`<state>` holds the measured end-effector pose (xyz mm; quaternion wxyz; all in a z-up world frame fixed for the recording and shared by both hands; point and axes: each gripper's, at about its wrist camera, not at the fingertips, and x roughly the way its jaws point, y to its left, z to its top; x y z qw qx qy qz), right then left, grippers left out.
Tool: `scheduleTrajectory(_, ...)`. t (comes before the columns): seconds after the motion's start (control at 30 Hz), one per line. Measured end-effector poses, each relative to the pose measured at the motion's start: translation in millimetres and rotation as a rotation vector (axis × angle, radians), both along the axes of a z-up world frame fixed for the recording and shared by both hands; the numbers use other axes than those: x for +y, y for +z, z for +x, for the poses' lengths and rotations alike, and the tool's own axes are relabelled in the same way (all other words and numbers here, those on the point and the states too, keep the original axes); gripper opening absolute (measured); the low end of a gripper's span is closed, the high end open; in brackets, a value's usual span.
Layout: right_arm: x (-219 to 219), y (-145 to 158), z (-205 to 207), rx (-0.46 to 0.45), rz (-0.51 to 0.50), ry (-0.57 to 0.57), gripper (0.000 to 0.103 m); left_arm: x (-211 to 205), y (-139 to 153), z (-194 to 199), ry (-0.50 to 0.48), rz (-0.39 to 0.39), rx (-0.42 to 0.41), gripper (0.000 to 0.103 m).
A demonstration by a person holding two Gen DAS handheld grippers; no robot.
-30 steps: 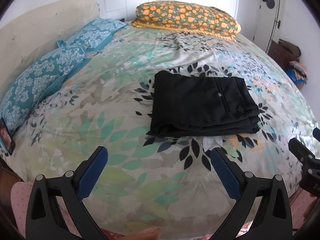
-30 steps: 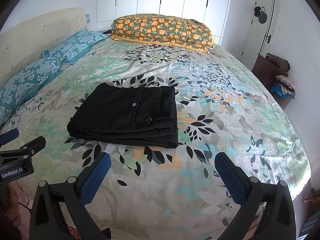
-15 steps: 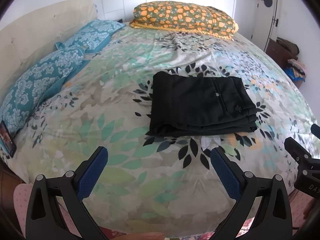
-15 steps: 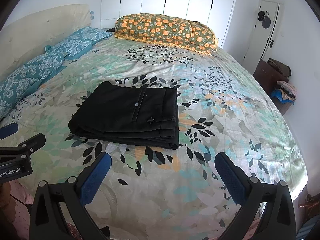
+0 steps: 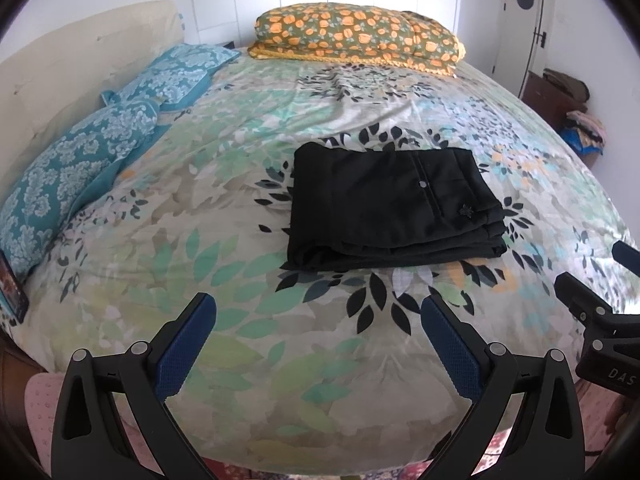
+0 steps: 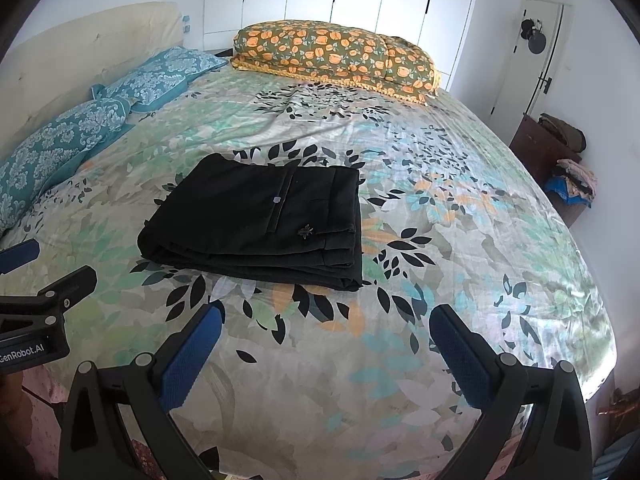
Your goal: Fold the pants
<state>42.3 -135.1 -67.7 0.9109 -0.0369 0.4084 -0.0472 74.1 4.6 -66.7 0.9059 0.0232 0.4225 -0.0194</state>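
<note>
Two grippers sit in front of me, both held off the near edge of the bed (image 5: 240, 152). I see the left gripper (image 5: 318, 322) with its blue-padded fingers (image 5: 188, 340) spread wide and holding nothing; the right gripper (image 6: 326, 334) is the same, fingers (image 6: 464, 360) wide apart and empty. The pants (image 5: 394, 204), black, lie folded into a flat rectangular stack on the bed's leaf-print cover, roughly at its middle, well apart from both grippers. A small button and a pocket seam show on the top layer. Beyond the pants, at the bed's far side, rests an orange-flowered pillow (image 5: 360, 38). Two teal patterned pillows (image 5: 84, 160) lie along the bed's left side against the cream headboard (image 5: 68, 68).
</note>
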Motion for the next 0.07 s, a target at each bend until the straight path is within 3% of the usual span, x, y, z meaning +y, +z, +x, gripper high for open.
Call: scheduleTrajectory(0.07, -0.2, -0.1, 0.1, -0.001, 0.0, 0.0, 0.103, -0.2, 0.9, -0.4, 0.003, 0.007, -0.005, 0.102)
